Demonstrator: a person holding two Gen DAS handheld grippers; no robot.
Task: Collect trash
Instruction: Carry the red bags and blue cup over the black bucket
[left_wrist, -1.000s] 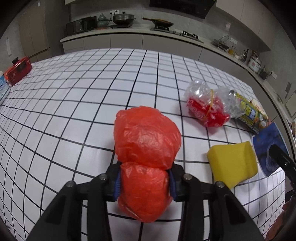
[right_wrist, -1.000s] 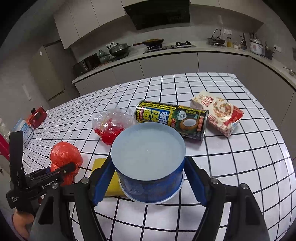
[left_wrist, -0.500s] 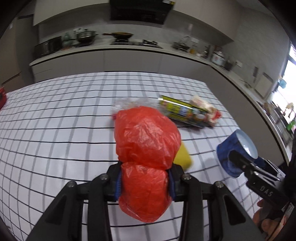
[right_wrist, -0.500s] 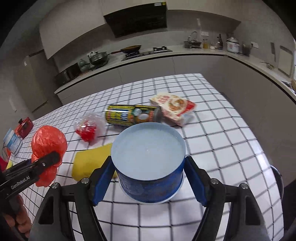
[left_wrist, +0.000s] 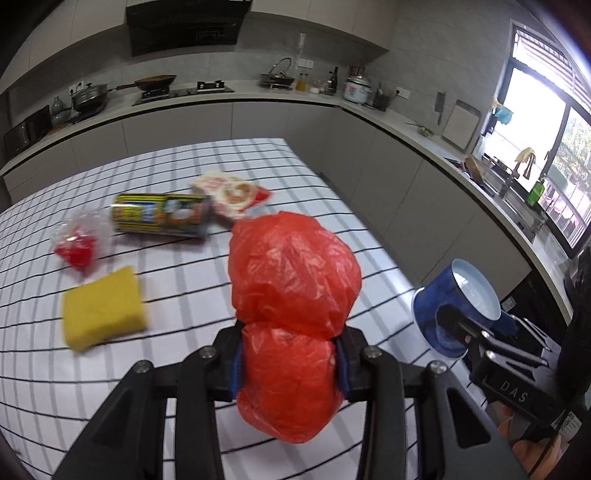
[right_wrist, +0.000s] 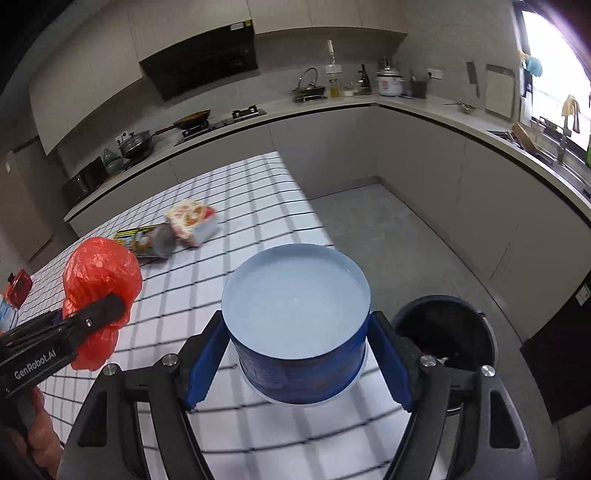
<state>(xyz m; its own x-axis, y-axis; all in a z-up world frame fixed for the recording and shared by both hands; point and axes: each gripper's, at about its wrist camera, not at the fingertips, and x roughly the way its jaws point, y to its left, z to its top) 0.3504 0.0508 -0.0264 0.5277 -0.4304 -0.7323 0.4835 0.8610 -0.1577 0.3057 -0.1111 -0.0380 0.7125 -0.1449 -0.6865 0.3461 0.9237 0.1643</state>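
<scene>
Kitchen counters ring a checked table (left_wrist: 332, 192). Left gripper (left_wrist: 290, 363) is clamped on a red bag (left_wrist: 291, 280) above it; right gripper (right_wrist: 297, 363) grips a blue tub (right_wrist: 295, 314) near a bin (right_wrist: 447, 328).

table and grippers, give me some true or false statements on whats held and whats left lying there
1. The left gripper grips a red plastic bag. True.
2. The right gripper is empty. False: it holds a blue tub.
3. A yellow sponge lies on the checked table. True.
4. The printed can stands upright. False: it lies on its side.
5. A dark bin stands on the floor beside the table. True.
</scene>
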